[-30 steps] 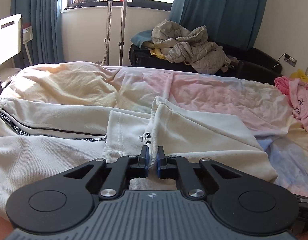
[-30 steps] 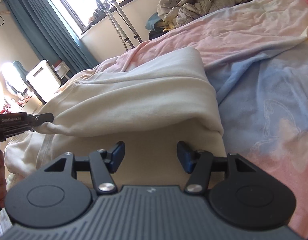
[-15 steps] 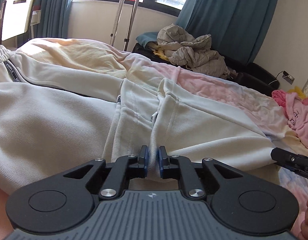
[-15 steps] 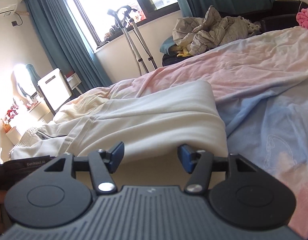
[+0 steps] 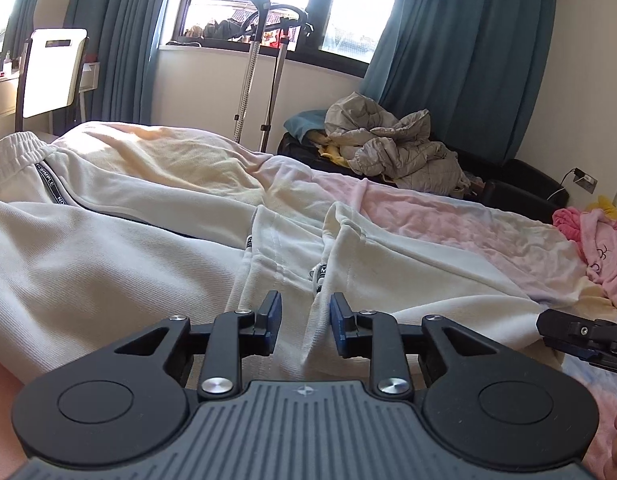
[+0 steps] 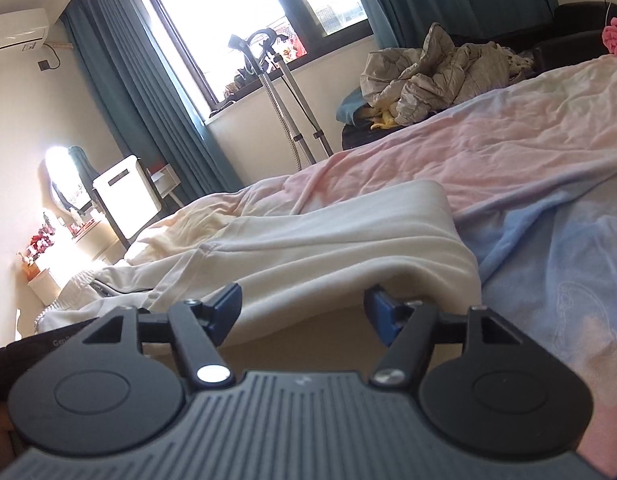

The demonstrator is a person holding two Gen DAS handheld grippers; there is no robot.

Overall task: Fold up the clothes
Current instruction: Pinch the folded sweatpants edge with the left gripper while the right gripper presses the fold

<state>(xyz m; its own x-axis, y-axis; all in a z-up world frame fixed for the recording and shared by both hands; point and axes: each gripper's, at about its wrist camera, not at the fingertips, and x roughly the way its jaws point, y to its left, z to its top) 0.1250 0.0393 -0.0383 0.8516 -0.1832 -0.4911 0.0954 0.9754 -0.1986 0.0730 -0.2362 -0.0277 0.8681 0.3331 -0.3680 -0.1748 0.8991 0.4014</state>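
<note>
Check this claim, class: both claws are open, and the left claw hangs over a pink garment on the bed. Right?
Not quite. The left wrist view shows the left claw over cream trousers, not a pink garment. Both claws are open; the right claw too.

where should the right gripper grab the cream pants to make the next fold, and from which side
Probably the folded end of the cream pants, at the near edge that lifts off the bed sheet. Come in low from the near side: the open right gripper already faces that raised edge, so one finger could slip under. The left gripper is open too.
</note>
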